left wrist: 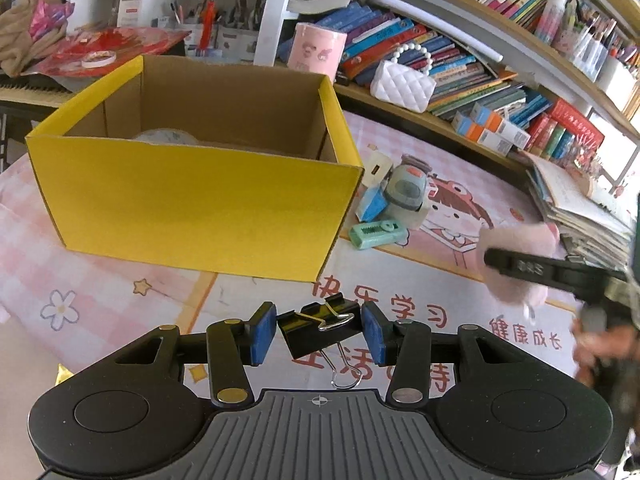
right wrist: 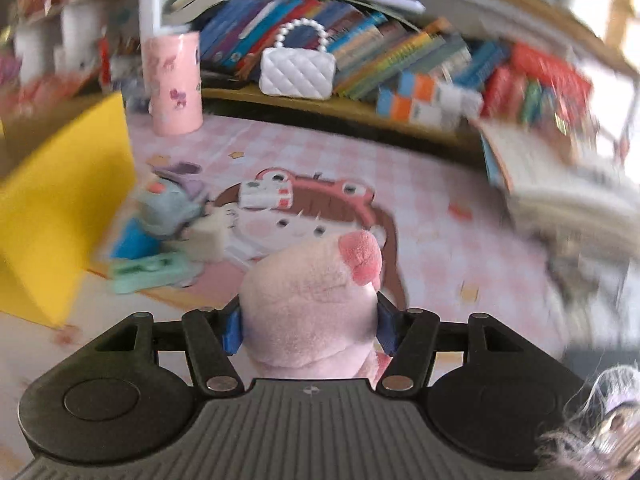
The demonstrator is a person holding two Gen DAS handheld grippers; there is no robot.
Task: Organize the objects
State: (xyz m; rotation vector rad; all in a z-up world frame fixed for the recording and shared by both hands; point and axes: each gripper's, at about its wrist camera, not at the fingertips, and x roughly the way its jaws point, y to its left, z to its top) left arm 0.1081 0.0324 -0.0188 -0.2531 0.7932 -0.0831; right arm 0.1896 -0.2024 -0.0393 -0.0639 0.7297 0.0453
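The black binder clip (left wrist: 318, 330) sits crosswise between the blue pads of the left gripper (left wrist: 319, 334), pinched at both ends and carried clear of the mat, its wire handles dangling loose below. It's a light, stiff, springy little thing with smooth metal sides, so an end-on hold like this could let it twist or pop free; squeezing the flat faces looks safer to me. Over on the right, the pink plush toy (right wrist: 308, 300) bulges up between the jaws of the right gripper (right wrist: 310, 330), which are clamped into its soft body, the fabric visibly dented by the pads. It's light, squashy and unbreakable, so a grip around the fat middle should hold fine. Ahead stands the yellow cardboard box (left wrist: 192, 196), open-topped on the pink patterned mat (left wrist: 400, 272), with something pale already inside. Just beside it lies a cluster of small items, including a mint-green eraser case (left wrist: 378, 234). Behind runs the crowded bookshelf (left wrist: 460, 60).
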